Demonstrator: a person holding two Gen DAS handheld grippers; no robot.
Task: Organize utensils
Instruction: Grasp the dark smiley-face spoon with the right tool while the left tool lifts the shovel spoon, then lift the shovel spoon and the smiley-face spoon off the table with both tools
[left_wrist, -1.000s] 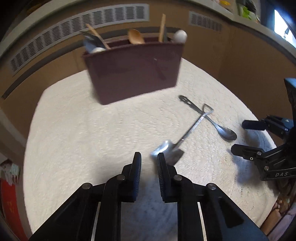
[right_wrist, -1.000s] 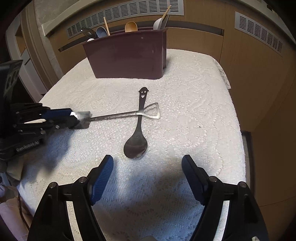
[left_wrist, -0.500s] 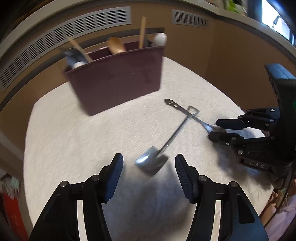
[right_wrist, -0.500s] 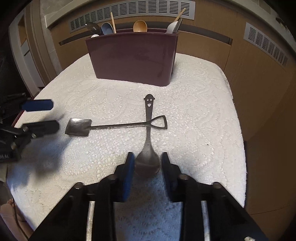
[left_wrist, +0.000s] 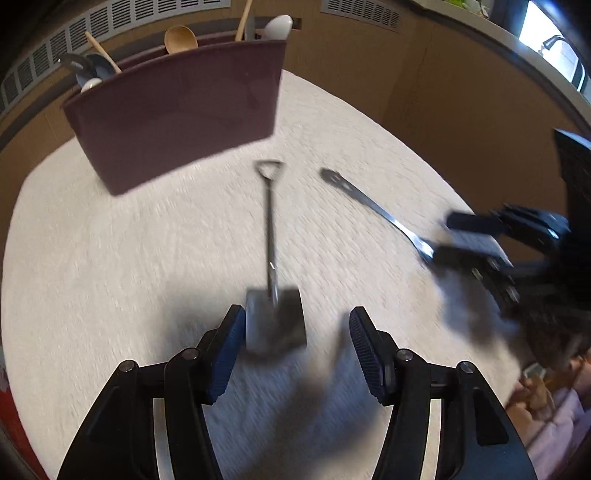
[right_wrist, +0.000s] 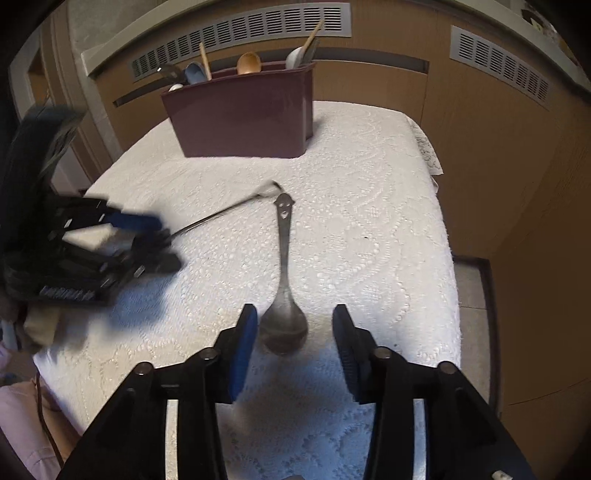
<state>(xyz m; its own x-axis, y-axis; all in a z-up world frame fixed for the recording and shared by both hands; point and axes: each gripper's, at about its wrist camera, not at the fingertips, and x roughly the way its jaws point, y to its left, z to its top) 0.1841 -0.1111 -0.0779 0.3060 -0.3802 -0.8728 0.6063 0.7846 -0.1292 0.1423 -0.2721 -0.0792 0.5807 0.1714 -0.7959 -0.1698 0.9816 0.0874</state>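
Left gripper (left_wrist: 297, 339) stands spread around the shovel spoon (left_wrist: 275, 317) bowl, on the cloth (left_wrist: 147, 240). Right gripper (right_wrist: 294, 339), jaws just widening, brackets the spoon (right_wrist: 283, 325). Both utensils: thin, stiff, slippery; pinch the necks. Holder (right_wrist: 240, 114) stands beyond.

Place: it looked like a home dining or kitchen corner.
Table: a white lace tablecloth (right_wrist: 369, 192) covered it.
On the tablecloth: a maroon utensil caddy (right_wrist: 243, 114) held wooden spoons.
Behind the caddy: wood-panelled radiator covers with louvred vents (right_wrist: 243, 29).
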